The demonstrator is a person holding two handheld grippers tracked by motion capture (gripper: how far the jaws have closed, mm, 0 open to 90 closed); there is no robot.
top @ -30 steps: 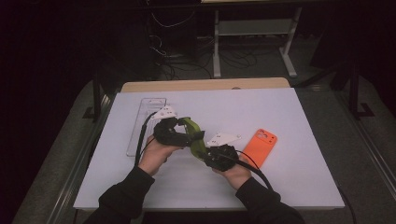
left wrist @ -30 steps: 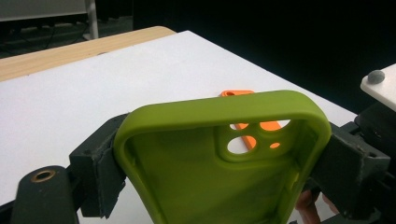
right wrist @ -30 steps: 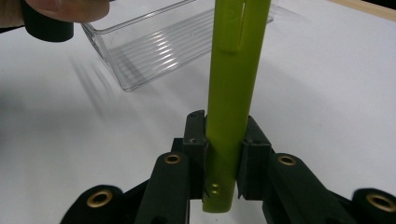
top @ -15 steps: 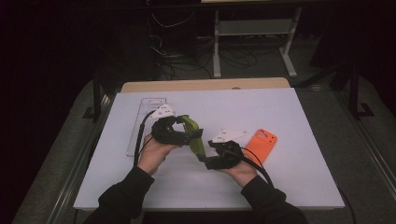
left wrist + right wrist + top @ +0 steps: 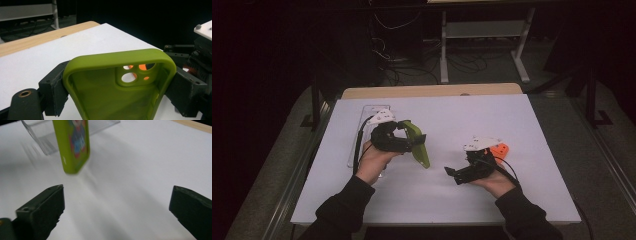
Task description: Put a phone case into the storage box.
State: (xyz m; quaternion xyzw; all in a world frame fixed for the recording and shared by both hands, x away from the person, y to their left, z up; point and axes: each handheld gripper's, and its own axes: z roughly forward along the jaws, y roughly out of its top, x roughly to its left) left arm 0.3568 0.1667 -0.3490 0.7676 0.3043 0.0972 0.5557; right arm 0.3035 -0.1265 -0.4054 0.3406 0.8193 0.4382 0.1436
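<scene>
Left tongs (image 5: 414, 145) pinch the green phone case (image 5: 117, 85); right tongs (image 5: 117, 212) have just spread, holding nothing

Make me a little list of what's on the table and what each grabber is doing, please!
held thing: green phone case, lifted off the table
left gripper: shut on the green phone case, pads pressing its two long sides
right gripper: open, jaws have just been opening, nothing between them
orange phone case: lying on the table behind the right gripper
clear plastic tray: lying at the left of the table, behind the left hand
table: white top with a wooden strip along the far edge
</scene>
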